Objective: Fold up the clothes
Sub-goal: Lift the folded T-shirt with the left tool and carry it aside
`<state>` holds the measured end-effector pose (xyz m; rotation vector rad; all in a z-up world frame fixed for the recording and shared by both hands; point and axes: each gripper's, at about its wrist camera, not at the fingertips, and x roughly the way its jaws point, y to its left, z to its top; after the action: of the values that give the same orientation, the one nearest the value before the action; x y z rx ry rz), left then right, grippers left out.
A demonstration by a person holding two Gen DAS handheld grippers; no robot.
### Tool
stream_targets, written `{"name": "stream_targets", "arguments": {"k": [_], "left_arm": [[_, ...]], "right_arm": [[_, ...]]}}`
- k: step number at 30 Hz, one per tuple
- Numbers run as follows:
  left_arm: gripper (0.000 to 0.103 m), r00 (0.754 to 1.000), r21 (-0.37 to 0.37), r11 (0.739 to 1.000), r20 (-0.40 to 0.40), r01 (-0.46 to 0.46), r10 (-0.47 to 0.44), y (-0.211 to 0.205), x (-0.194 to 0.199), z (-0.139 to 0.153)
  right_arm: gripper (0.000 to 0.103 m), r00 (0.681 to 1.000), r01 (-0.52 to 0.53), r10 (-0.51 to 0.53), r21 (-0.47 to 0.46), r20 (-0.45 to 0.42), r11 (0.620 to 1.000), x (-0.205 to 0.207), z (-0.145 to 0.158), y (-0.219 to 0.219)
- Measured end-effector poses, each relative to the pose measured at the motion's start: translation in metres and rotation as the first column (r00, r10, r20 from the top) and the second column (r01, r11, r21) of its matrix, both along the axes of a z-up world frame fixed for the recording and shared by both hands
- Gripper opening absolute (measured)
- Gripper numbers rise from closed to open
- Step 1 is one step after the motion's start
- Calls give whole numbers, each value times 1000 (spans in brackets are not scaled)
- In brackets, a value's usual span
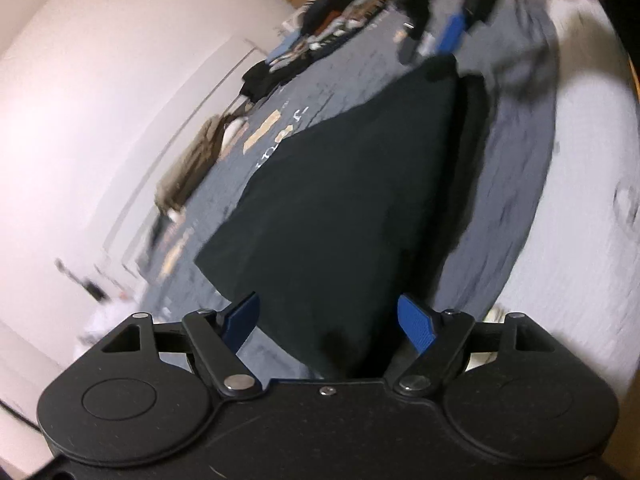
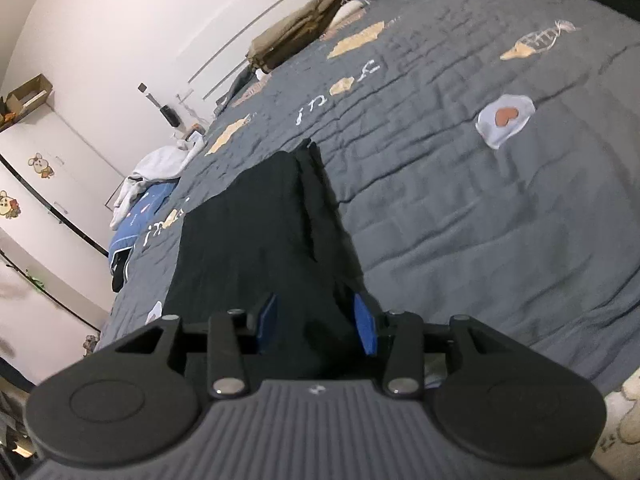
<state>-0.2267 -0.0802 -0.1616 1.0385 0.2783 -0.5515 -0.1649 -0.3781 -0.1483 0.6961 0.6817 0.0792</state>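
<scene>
A grey quilt [image 2: 460, 200] covers the bed, printed with tan shapes, white lettering and an egg patch [image 2: 505, 119] bearing a heart. A blue pillow [image 2: 136, 220] lies at its left edge, beside the white wall [image 2: 120, 32]. A cardboard box [image 2: 28, 94] sits on a cabinet [image 2: 36, 152] that bears cartoon stickers [image 2: 40, 165].

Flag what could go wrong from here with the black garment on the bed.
1. The black fabric garment lies between the right tool's parted blue pads; pulling away could snag it and undo the fold.
2. The left tool stands open over a garment edge; the left wrist view is blurred, so a grab may miss or catch the grey quilted bedspread.
</scene>
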Motion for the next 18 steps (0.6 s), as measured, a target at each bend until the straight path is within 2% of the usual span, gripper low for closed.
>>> {"name": "stream_targets", "arguments": {"k": [1,4,6,7,8,9,10,12,15,18], "left_arm": [[73,1000,32,999,22,8,-8,-2,-1,-5],[57,1000,68,998,17,10,-11,-5,1,-13],[27,1000,87,996,11,26,-27,-4,2,-17],[22,1000,91,995,7,29,-30,-4,2,-17],[13,999,95,995,5,32,-33,-4,3,-17],[12,999,106,994,22,30,-33,-2,2,-16],[11,999,116,993,35,27,-32,0,1,-16],[7,999,111,994,41,3,-7,7,1,-10],[6,999,105,994,30,-30,27,14,3,-6],[11,999,90,995,-21,-47,49,16,6,-6]], "right_arm": [[42,1000,2,-2,1,-4,1000,0,-2,0],[42,1000,1,-1,4,4,1000,0,-5,2],[37,1000,0,0,15,12,1000,-1,-6,2],[35,1000,3,-3,32,15,999,-2,-6,1],[24,1000,5,-6,49,18,999,-3,-6,-1],[11,1000,5,-6,70,23,998,-4,-5,-2],[8,1000,-3,0,103,29,995,-5,-3,-4],[7,998,-23,16,135,55,991,-9,2,-3],[7,997,-44,36,113,71,993,-12,9,1],[7,999,-37,37,25,6,999,-7,3,7]]}}
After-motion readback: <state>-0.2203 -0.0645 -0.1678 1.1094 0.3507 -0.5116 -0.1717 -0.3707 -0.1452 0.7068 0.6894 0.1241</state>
